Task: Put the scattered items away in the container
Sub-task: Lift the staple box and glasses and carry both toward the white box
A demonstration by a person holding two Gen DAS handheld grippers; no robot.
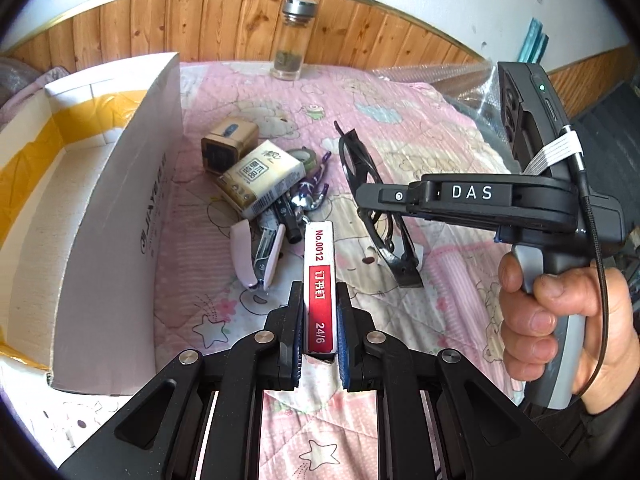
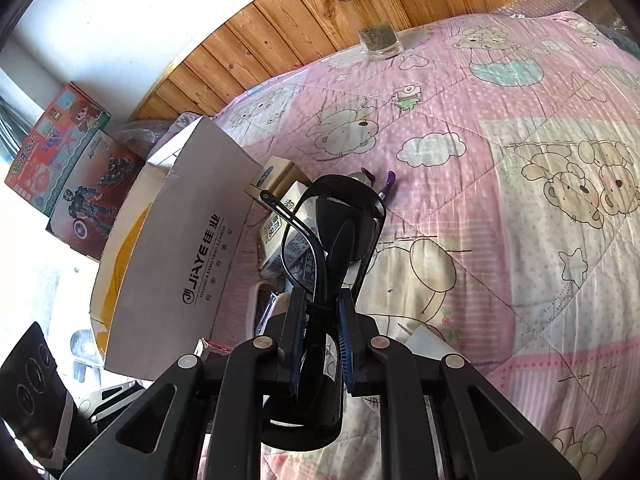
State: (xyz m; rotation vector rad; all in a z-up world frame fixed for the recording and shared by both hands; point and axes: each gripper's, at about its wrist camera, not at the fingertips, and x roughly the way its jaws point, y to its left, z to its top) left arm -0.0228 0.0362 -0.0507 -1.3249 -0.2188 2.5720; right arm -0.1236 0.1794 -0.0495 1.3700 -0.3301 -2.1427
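Observation:
My left gripper [image 1: 319,294] is shut on a red-and-white staple box [image 1: 317,252], held lifted above the pink quilt. My right gripper [image 2: 322,300] is shut on folded black glasses [image 2: 332,216], also off the quilt. From the left wrist view, that right gripper [image 1: 368,198] and its glasses [image 1: 354,160] hang to the right of the staple box. The container is an open white cardboard box [image 1: 120,208] with yellow tape inside, standing to the left of both grippers [image 2: 188,240].
A pile lies beside the box: a gold carton [image 1: 228,146], a tissue pack [image 1: 260,182], purple pens [image 1: 316,188], a pink stapler [image 1: 256,256]. A glass jar [image 1: 294,40] stands by the wooden wall panel. Toy boxes [image 2: 60,148] sit beyond the container.

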